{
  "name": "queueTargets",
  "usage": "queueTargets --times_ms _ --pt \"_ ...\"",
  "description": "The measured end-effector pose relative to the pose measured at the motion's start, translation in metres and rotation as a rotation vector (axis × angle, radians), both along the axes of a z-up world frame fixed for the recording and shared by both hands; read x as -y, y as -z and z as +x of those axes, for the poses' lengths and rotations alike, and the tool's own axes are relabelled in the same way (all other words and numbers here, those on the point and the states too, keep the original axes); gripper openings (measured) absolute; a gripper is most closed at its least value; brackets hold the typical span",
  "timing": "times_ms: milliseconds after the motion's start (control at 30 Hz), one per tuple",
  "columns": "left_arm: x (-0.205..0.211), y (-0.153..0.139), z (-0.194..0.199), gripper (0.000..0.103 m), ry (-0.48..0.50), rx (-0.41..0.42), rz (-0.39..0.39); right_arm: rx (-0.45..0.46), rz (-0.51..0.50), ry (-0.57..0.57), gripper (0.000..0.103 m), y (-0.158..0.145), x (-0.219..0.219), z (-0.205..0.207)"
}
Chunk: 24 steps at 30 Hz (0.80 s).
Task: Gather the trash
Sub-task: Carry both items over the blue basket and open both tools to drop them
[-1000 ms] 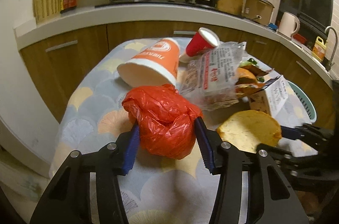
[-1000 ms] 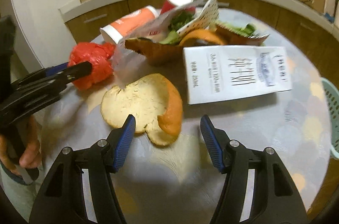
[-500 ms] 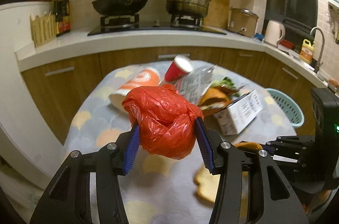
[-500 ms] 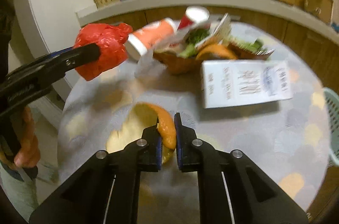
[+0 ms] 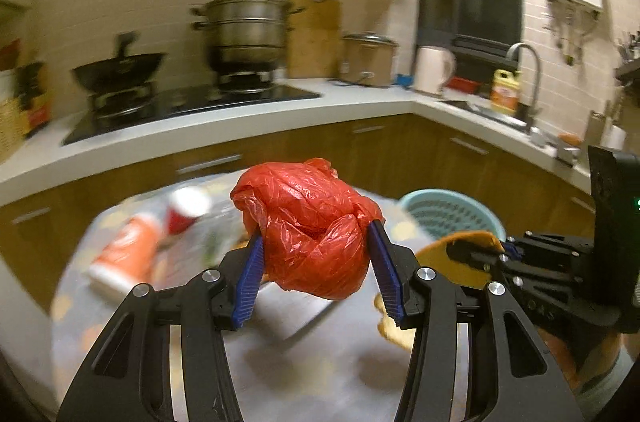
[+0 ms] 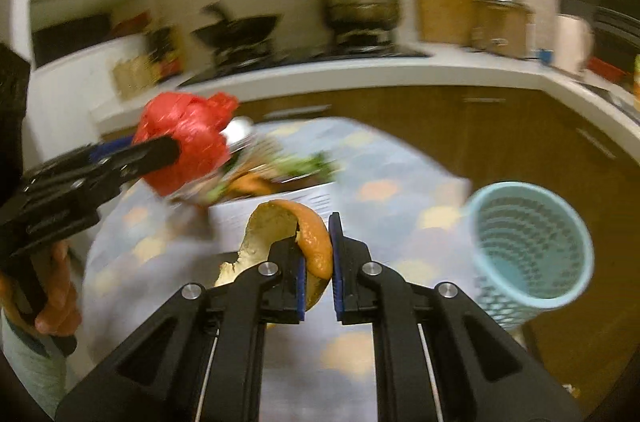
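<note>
Above the bench, left tongs (image 5: pixel 316 262) clamp the bag (image 5: pixel 308 226), right tongs (image 6: pixel 318 262) pinch the peel (image 6: pixel 308 242); basket (image 6: pixel 528 250) lies right, probably nearer the right.

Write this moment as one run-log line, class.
left gripper: shut on crumpled red plastic bag | right gripper: shut on orange fruit peel | both lifted off table | pale blue mesh basket: not yet reached

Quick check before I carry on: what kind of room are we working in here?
A home kitchen, most likely: a gas stove carrying a wok and a steamer pot, and a sink tap on the counter.
</note>
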<state>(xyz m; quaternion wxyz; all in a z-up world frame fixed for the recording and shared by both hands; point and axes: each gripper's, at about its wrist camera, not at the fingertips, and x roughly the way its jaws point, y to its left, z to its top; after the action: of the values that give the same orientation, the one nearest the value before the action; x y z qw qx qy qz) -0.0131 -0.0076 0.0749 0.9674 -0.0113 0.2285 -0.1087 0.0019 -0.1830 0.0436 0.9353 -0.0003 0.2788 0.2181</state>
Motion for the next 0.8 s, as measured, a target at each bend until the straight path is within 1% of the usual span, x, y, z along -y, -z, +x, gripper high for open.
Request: queueTargets --times_ms 100,167,233,333,467,533,633,733,800 --pt "0.026 -0.002 0.02 0.048 0.052 -0.012 -0.005 0.017 0.003 0.109 0.008 -0.004 0.041 0.012" --pt "0.048 -0.001 0.039 0.048 0.097 -0.036 -0.017 0.02 0.001 0.183 0.008 -0.004 0.068 0.02" --pt "0.072 0.002 0.057 0.048 0.134 -0.058 -0.016 0.022 -0.017 0.258 0.008 0.0 0.091 0.028" --pt "0.106 0.007 0.08 0.048 0.176 -0.087 0.002 -0.001 -0.065 0.399 0.008 0.018 0.131 0.045" --pt "0.154 0.022 0.113 0.048 0.221 -0.131 0.022 -0.065 -0.07 0.513 0.008 0.046 0.172 0.07" --pt "0.176 0.034 0.133 0.048 0.233 -0.169 0.024 -0.099 -0.06 0.556 0.008 0.062 0.192 0.084" --pt "0.202 0.054 0.158 0.049 0.246 -0.222 0.03 -0.148 -0.051 0.591 0.008 0.083 0.211 0.108" --pt "0.224 0.075 0.183 0.049 0.255 -0.285 0.047 -0.202 -0.062 0.61 0.008 0.103 0.218 0.125" --pt "0.232 0.086 0.192 0.049 0.253 -0.312 0.061 -0.233 -0.057 0.611 0.008 0.114 0.222 0.133"
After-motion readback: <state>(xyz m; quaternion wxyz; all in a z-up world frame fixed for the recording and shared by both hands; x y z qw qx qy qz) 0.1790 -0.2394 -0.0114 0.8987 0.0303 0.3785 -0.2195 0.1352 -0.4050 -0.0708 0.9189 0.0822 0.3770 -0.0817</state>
